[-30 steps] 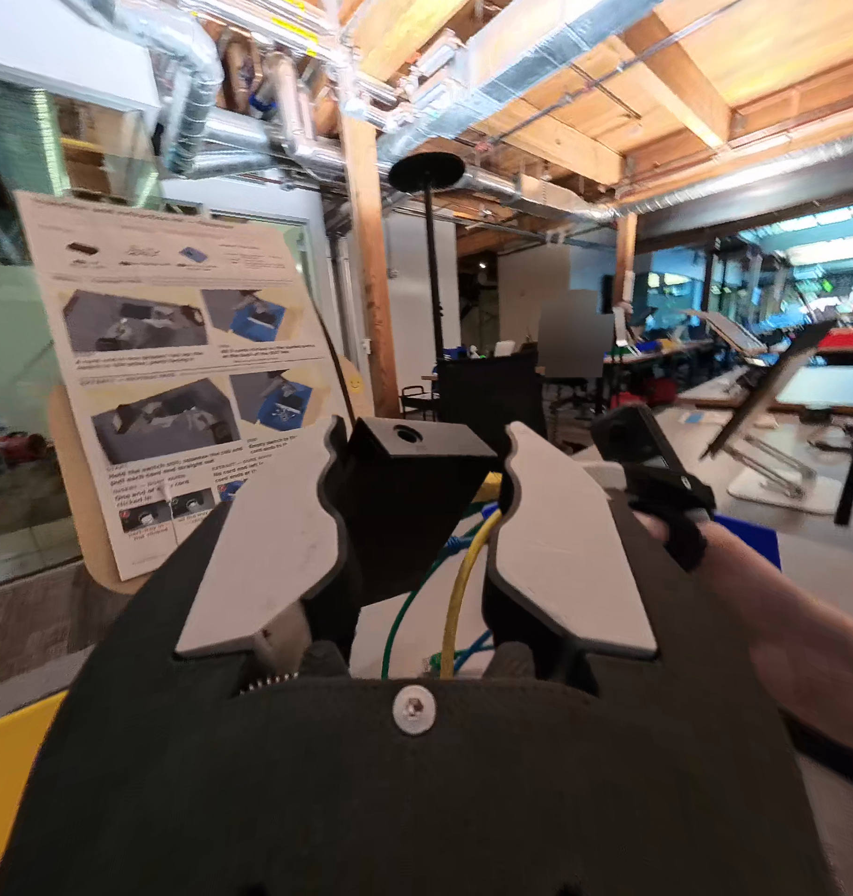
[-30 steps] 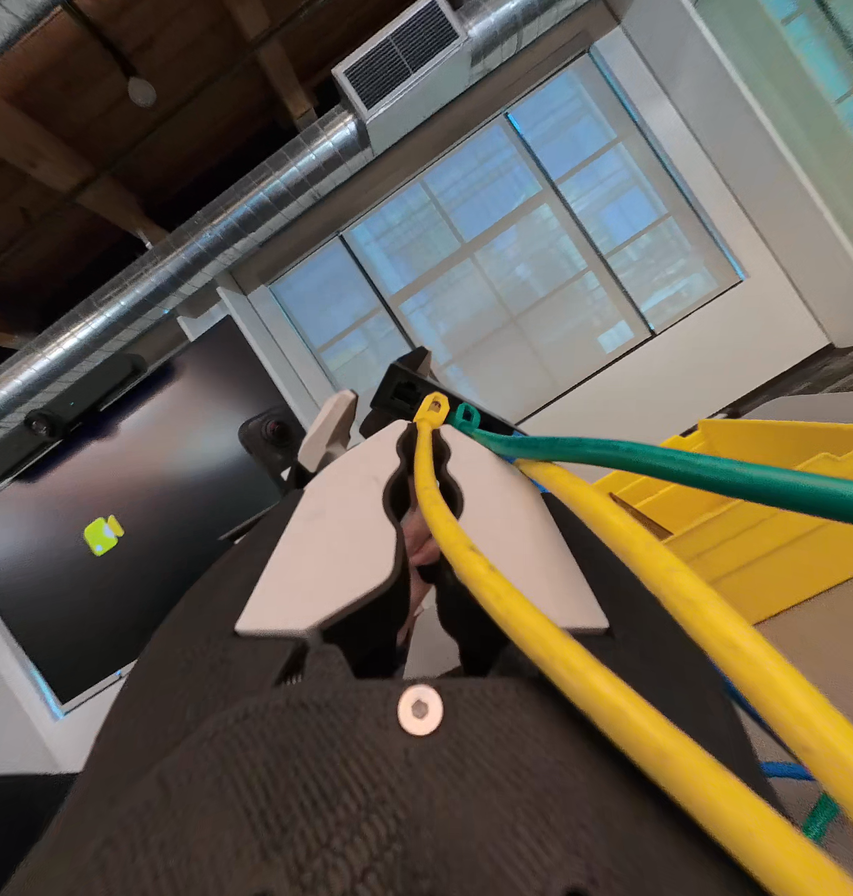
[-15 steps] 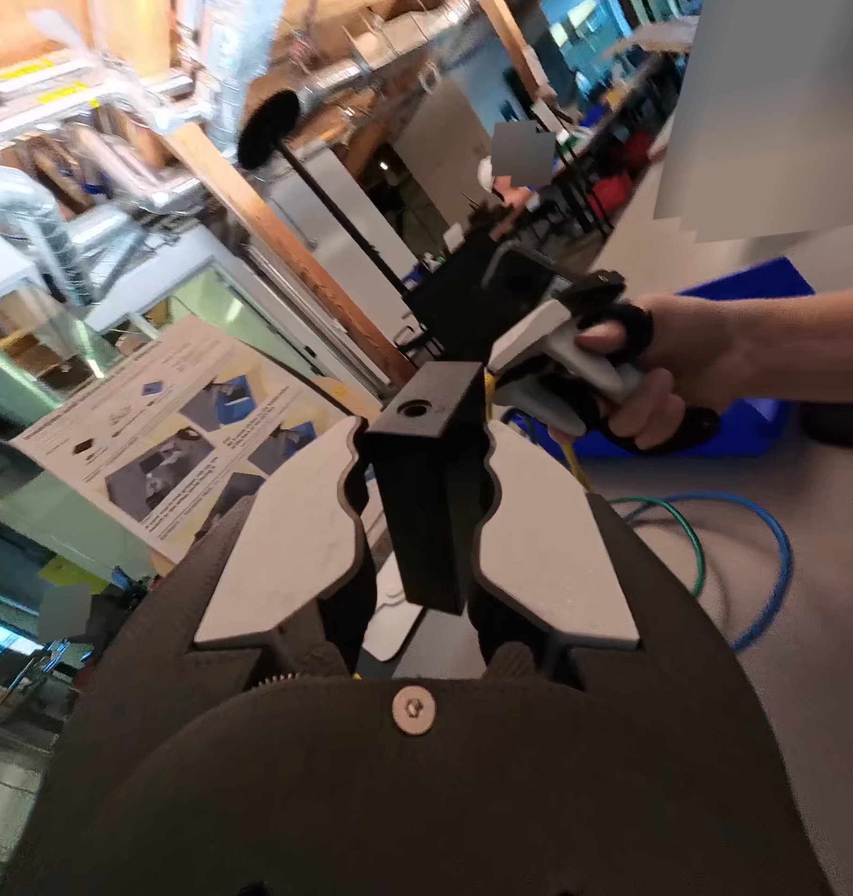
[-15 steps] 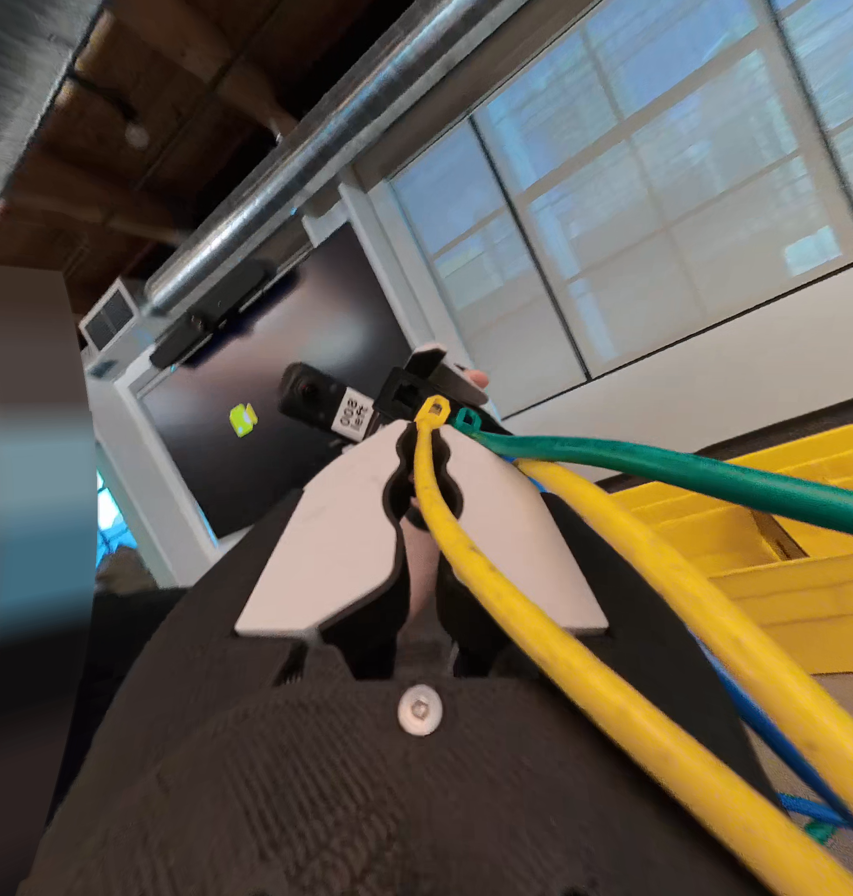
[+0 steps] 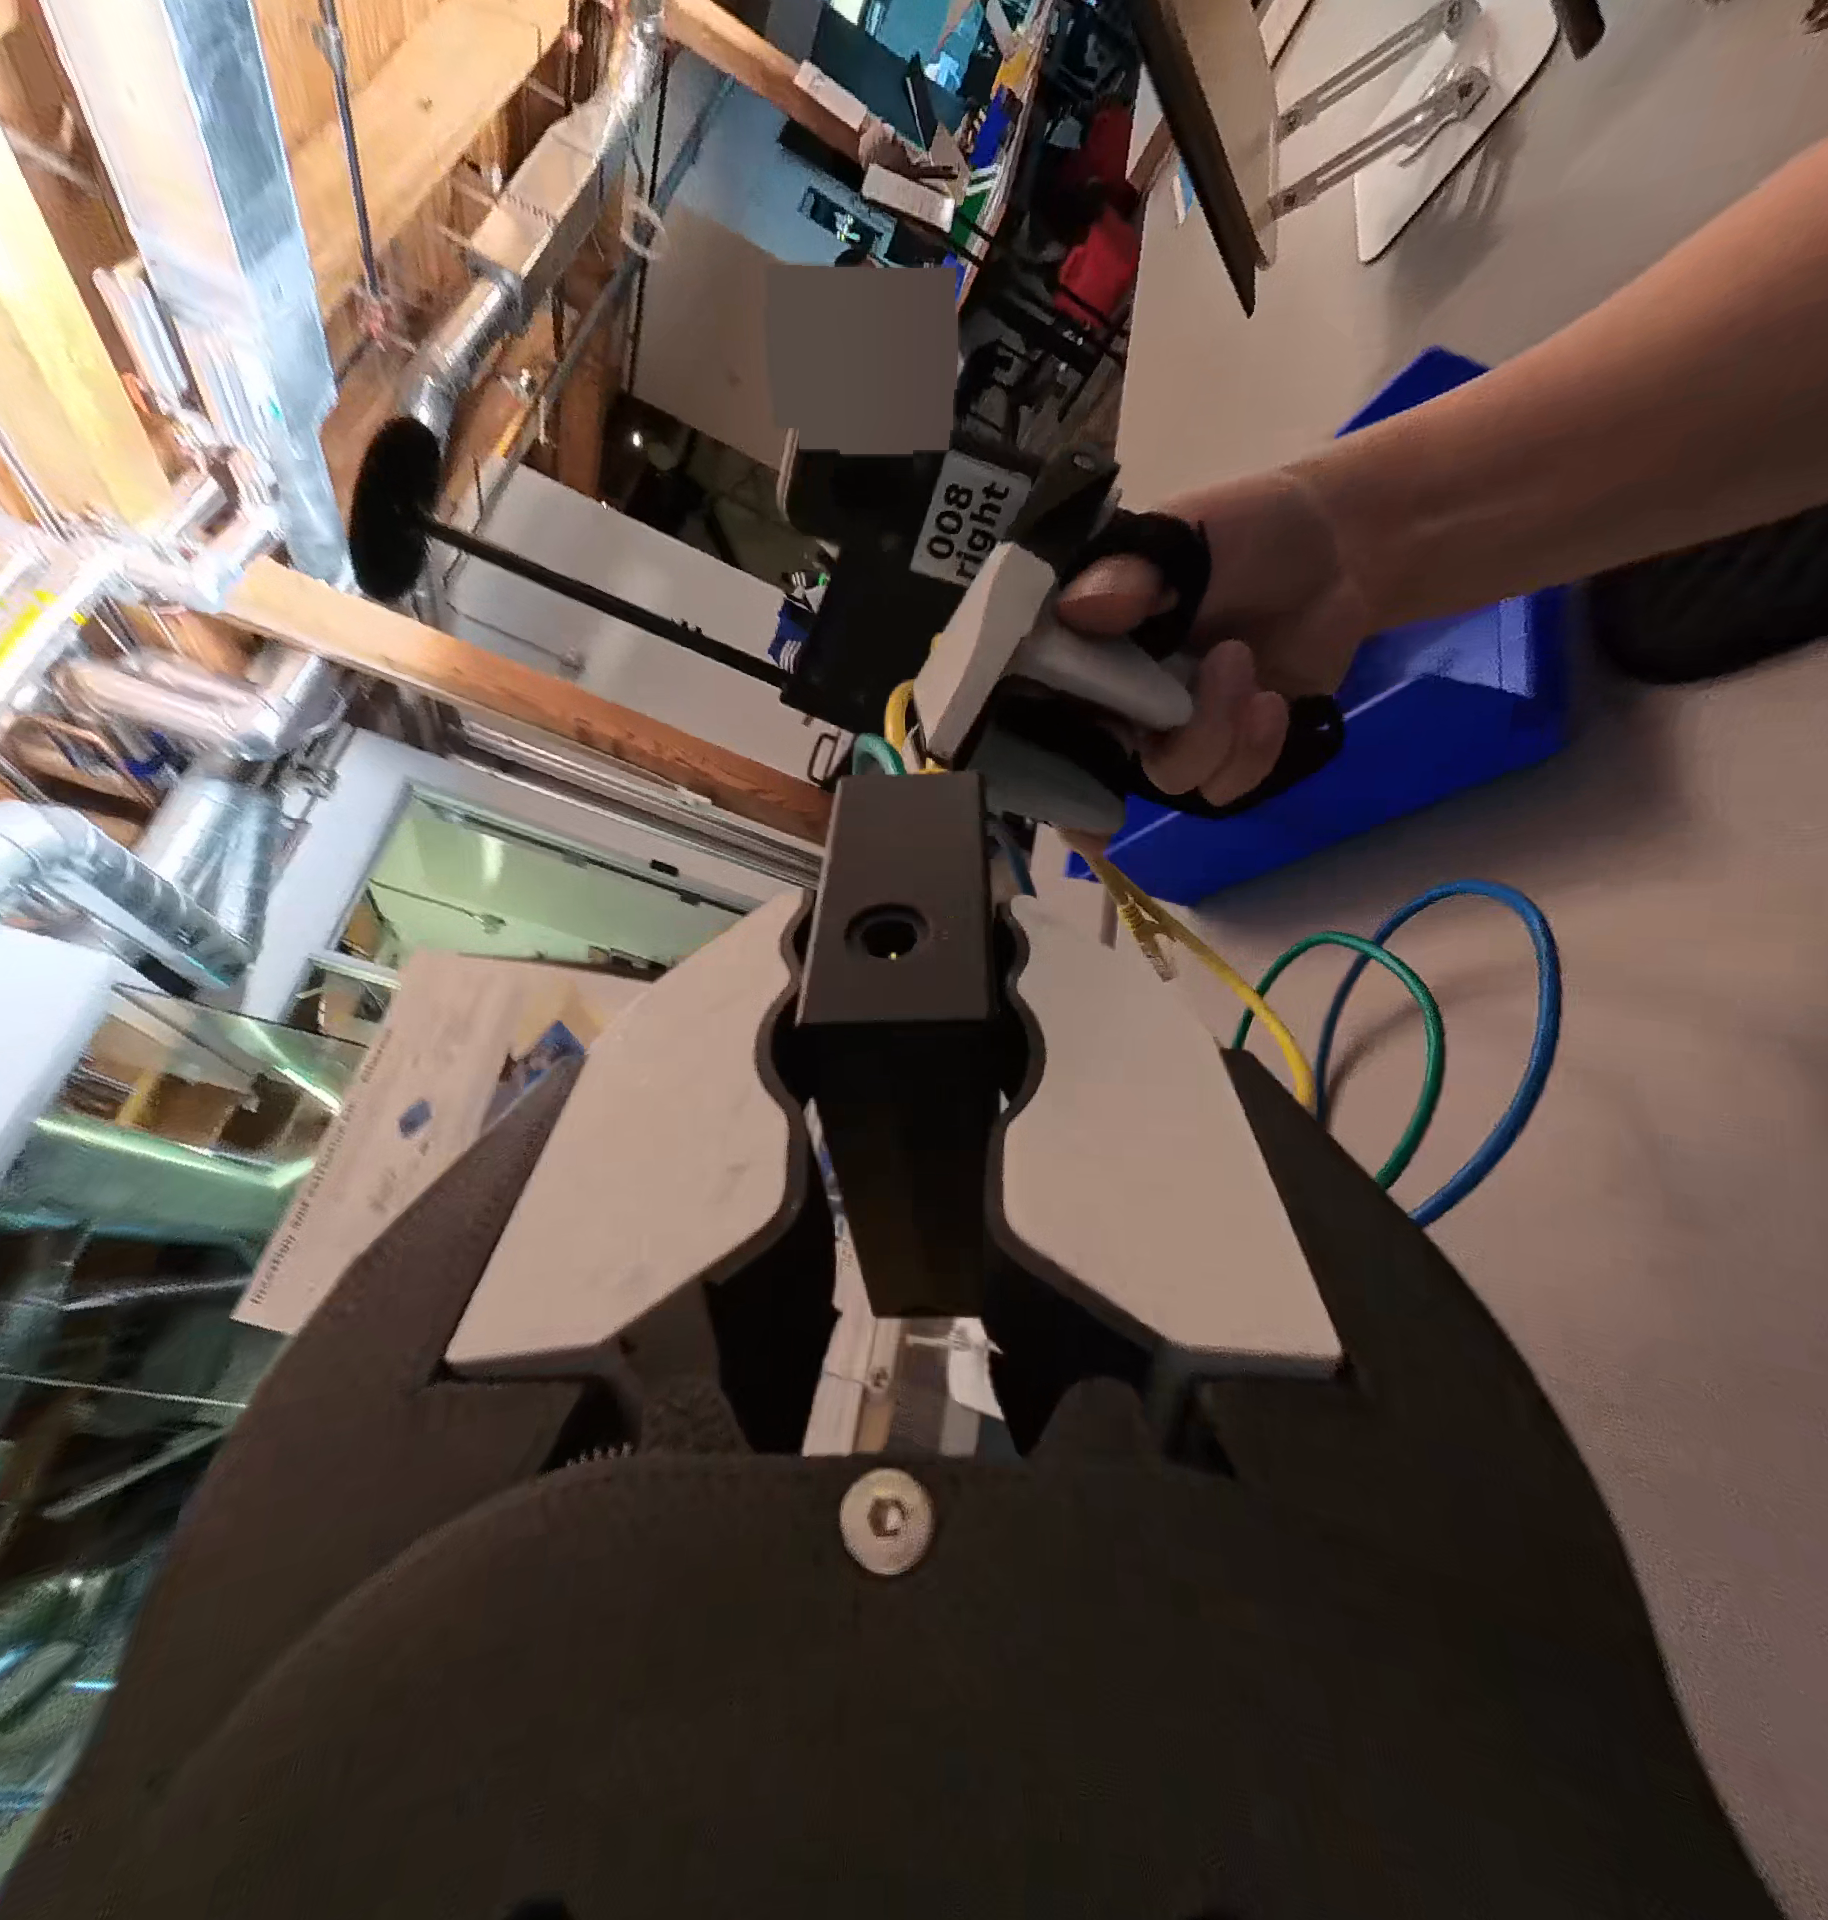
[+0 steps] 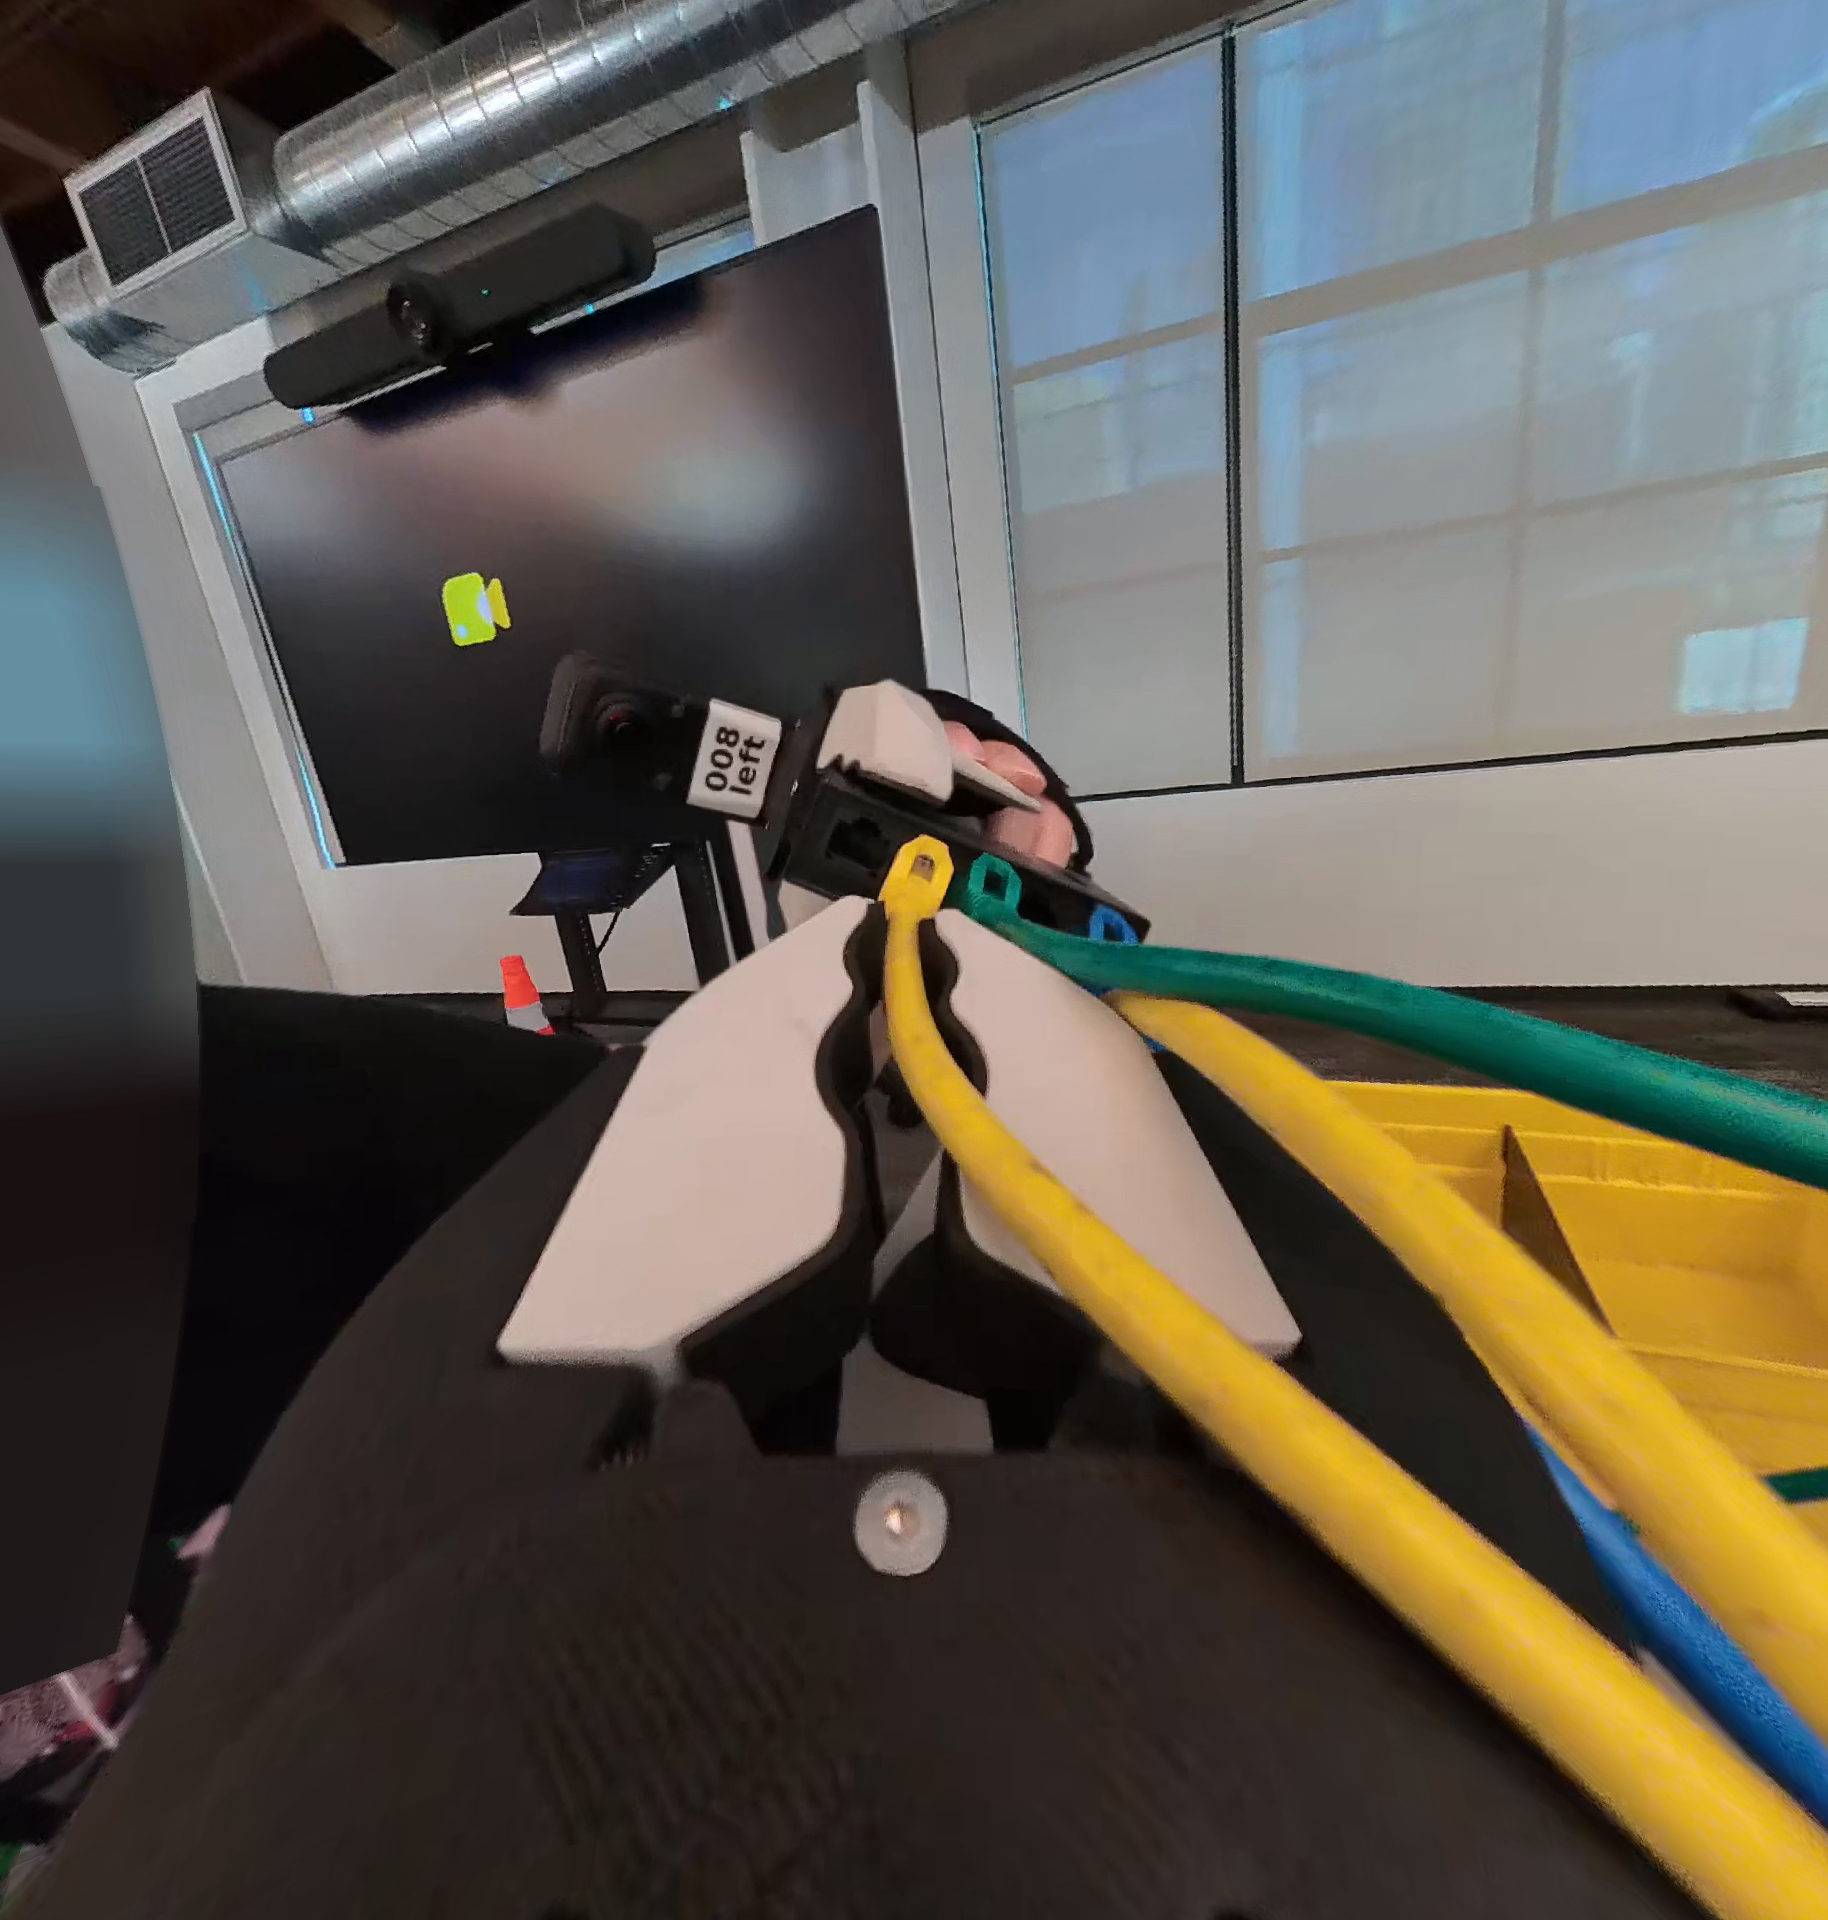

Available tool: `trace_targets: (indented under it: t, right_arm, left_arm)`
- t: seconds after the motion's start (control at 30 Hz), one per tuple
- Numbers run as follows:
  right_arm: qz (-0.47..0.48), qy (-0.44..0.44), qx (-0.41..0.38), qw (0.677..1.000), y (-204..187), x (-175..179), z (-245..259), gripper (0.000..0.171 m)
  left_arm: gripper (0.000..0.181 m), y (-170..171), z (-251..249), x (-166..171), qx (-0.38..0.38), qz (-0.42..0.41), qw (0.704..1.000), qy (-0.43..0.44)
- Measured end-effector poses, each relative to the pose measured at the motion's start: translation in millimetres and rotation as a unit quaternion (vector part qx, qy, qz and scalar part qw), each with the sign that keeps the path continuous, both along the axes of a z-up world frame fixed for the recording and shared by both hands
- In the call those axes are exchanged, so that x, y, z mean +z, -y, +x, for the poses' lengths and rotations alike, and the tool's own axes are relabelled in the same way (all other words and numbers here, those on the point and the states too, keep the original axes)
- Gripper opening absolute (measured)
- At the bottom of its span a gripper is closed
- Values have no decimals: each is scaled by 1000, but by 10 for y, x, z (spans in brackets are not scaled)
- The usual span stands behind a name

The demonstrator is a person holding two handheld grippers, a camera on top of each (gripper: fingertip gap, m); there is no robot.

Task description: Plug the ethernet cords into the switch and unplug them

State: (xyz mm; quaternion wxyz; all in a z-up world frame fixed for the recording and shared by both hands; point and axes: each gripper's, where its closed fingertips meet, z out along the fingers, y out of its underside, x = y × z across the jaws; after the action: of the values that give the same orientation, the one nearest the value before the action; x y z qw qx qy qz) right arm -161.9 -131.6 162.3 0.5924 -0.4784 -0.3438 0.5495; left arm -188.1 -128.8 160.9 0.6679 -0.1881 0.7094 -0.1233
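The left tongs (image 5: 902,1023) are closed on the black switch (image 5: 905,997), which sits between the 2 grey fingers and is lifted above the grey table (image 5: 1668,1039). The right tongs (image 6: 905,940) are closed on the yellow cord (image 6: 1097,1236), just behind its plug, which is at a port in the face of the switch (image 6: 858,831); I cannot tell if it is fully inside. Just beside it, the green cord (image 6: 1461,1029) is plugged into the next port, and a blue plug (image 6: 1107,925) sits in the port after it. In the left wrist view a hand (image 5: 1222,665) holds the right tongs (image 5: 925,743) close to the far end of the switch, and the green and blue cords make loops on the table. A blue bin (image 5: 1440,727) stands behind the hand. In the right wrist view a yellow bin (image 6: 1668,1247) lies below the cords.
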Motion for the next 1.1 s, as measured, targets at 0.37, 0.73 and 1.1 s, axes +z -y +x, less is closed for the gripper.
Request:
trace_targets:
  t: [0.37, 0.73, 1.1]
  right_arm:
    - [22, 25, 18, 999, 280, 79, -134, 7]
    - [-12, -5, 54, 998, 274, 74, -150, 7]
    - [-45, -44, 86, 994, 249, 127, -60, 7]
  left_arm:
    - [29, 348, -87, 117, -25, 47, 999, -3]
    - [29, 338, -96, 119, -24, 27, 999, -23]
    - [32, 300, -31, 151, 8, 12, 999, 30]
